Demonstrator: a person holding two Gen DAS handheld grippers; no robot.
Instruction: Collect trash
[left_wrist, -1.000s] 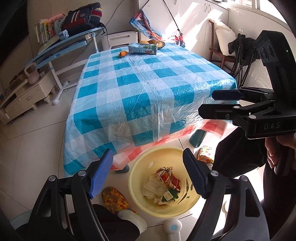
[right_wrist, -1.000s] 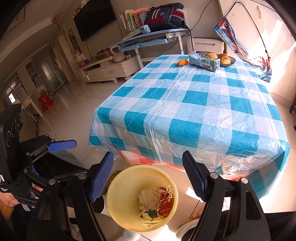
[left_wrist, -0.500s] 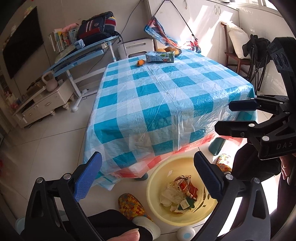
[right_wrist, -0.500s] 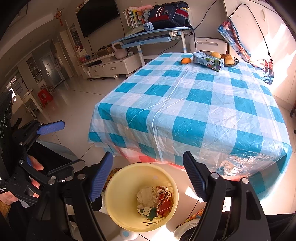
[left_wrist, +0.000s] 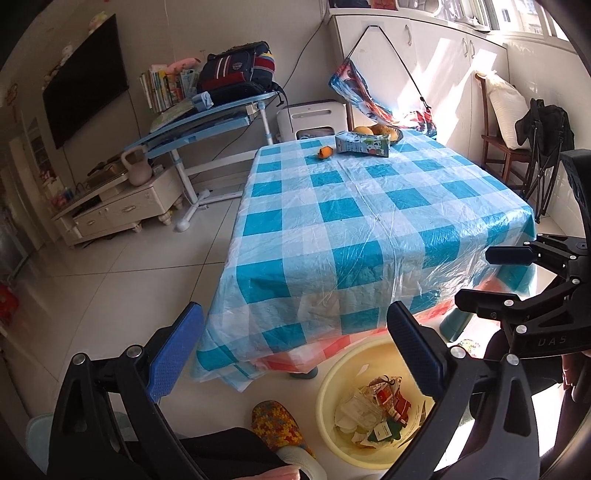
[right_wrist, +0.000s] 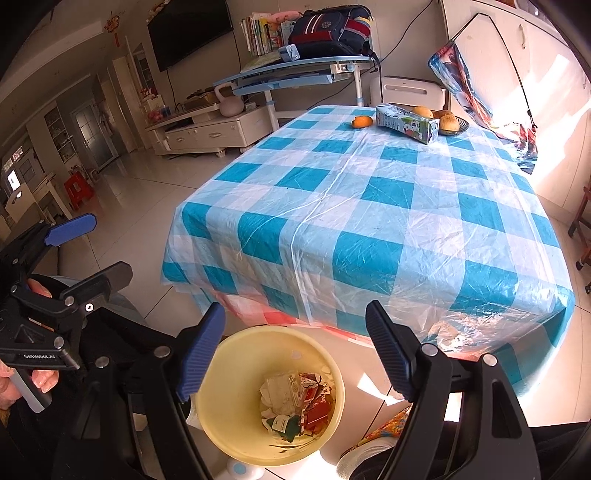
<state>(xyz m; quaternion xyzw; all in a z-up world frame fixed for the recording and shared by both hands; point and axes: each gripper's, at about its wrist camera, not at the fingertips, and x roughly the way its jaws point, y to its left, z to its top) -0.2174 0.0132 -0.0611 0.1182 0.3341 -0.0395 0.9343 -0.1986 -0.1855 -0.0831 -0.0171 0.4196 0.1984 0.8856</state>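
I have both claws spread wide and empty, left claw (left_wrist: 295, 350), right claw (right_wrist: 295, 347). The trash (right_wrist: 295, 406) lies in the yellow bin (right_wrist: 229, 369) just below them, the checkered surface (right_wrist: 369, 206) ahead.

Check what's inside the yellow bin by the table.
The yellow bin holds crumpled white paper, red wrappers and a green-and-white scrap. Whatever lies under that pile is covered. Both grippers, left gripper and right gripper, are open and empty.
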